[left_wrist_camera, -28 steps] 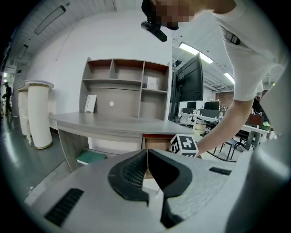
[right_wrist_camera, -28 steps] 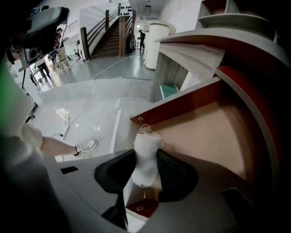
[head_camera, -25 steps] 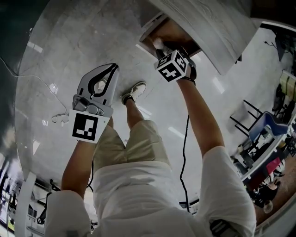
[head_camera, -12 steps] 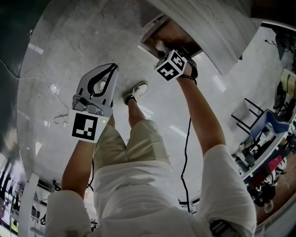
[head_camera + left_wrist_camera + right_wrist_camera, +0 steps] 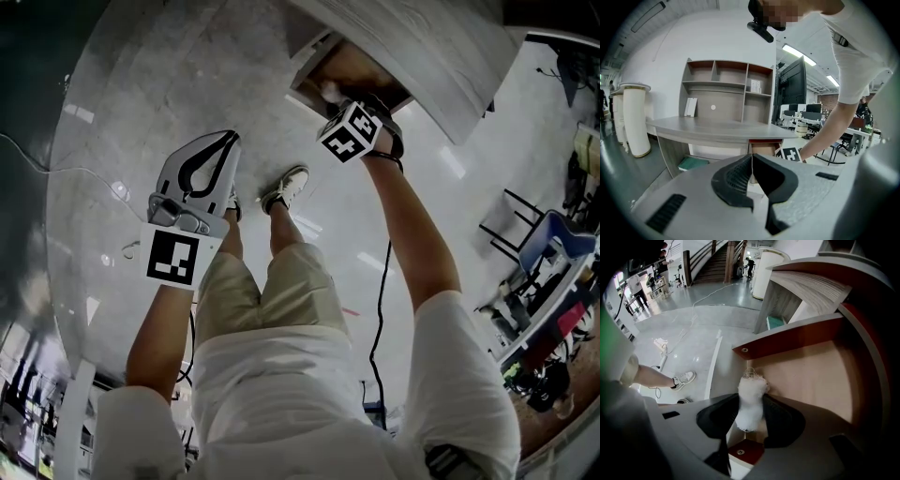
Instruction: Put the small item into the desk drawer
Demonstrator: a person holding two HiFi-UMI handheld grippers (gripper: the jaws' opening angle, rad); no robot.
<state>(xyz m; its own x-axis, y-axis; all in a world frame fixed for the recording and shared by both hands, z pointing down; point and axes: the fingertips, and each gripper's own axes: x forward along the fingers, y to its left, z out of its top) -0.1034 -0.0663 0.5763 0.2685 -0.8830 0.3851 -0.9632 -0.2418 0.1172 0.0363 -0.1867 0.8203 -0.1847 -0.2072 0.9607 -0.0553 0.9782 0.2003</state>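
Note:
A small white fluffy item (image 5: 750, 401) stands upright between the pads of my right gripper (image 5: 749, 420). It hangs over the open desk drawer (image 5: 811, 376), just inside its front corner. The jaws are opening, with the item still touching both pads. In the head view the marker cube (image 5: 352, 131) of that gripper sits at the drawer (image 5: 361, 70), and the item (image 5: 328, 91) shows as a pale spot beyond it. My left gripper (image 5: 751, 157) is shut and holds nothing. It is held out over the floor, apart from the desk, as the left gripper (image 5: 223, 142) in the head view shows.
The grey desk top (image 5: 412, 47) overhangs the drawer. The left gripper view shows the desk (image 5: 712, 131), a shelf unit (image 5: 726, 89) on it, a green book (image 5: 693, 163) underneath and a white column (image 5: 635, 119). The person's shoe (image 5: 286, 187) stands on the glossy floor below.
The right gripper has edged slightly further over the drawer with the item. The person's foot has shifted a little. The left gripper has stayed where it was.

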